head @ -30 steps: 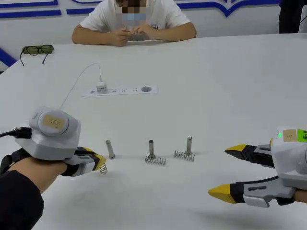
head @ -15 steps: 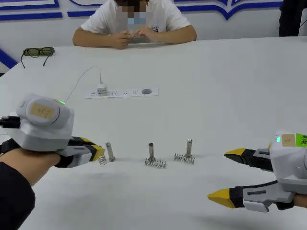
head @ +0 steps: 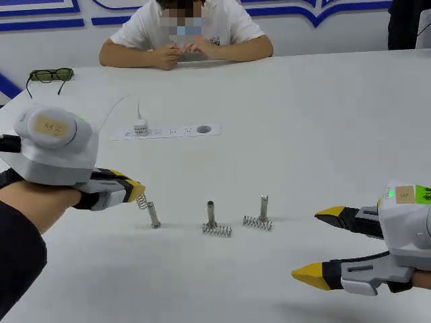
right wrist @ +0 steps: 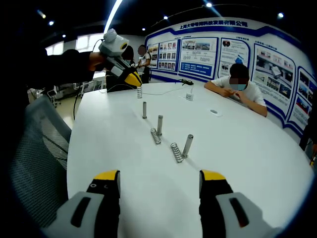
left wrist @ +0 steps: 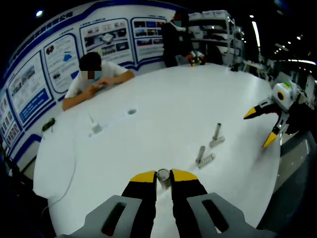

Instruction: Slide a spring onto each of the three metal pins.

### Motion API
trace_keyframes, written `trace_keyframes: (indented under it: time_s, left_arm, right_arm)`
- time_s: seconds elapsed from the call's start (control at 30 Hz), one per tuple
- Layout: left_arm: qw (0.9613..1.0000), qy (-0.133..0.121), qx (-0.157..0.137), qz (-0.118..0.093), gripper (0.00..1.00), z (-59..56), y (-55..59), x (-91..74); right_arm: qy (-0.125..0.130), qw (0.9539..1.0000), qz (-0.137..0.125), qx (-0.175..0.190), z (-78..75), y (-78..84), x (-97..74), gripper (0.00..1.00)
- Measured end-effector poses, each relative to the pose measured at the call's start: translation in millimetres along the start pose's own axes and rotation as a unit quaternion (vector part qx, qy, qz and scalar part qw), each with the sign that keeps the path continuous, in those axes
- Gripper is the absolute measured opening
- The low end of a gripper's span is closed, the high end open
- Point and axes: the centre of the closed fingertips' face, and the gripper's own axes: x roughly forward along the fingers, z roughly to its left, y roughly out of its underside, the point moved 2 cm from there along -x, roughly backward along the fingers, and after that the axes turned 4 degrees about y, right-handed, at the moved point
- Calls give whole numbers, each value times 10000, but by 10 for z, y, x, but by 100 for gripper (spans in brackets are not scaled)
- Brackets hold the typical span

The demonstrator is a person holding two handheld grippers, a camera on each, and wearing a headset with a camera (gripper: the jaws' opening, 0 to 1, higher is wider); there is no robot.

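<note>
One steel coil spring [head: 141, 201], clenched in the left gripper's [head: 139, 193] fingers, has risen to the tip of the metal pin [head: 153, 214] nearest the surface's left edge, ready to thread; right gripper [head: 306, 242] gapes.

nothing cleanly legible, chinese headline [right wrist: 210, 23] on wall board [right wrist: 198, 55] too small to read, captions on wall posters [left wrist: 106, 35] blurred, tan sticker [head: 51, 125] on left claw [head: 139, 195] body smeared, tan label [head: 406, 194] and green label [head: 424, 193] on right claw [head: 318, 242] body unreadable

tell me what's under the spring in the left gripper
The leftmost pin, bare, stands just below the spring pinched by the left gripper. In the left gripper view, spring and jaws hide that pin.
</note>
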Motion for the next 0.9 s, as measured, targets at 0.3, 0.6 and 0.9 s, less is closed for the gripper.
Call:
trace_keyframes:
  time_s: [0.3,0.6,0.9]
  left_arm:
    - [10000,22,20,28,10,36,-38,101]
    - [9999,48,21,140,10,49,6,178]
    - [9997,61,61,238,10,30,36,223]
  right_arm:
    - [53,10000,-30,50,-25,3,-15,66]
    - [79,9999,-18,77,-39,19,-21,66]
    - [103,9999,-20,108,-53,34,-29,66]
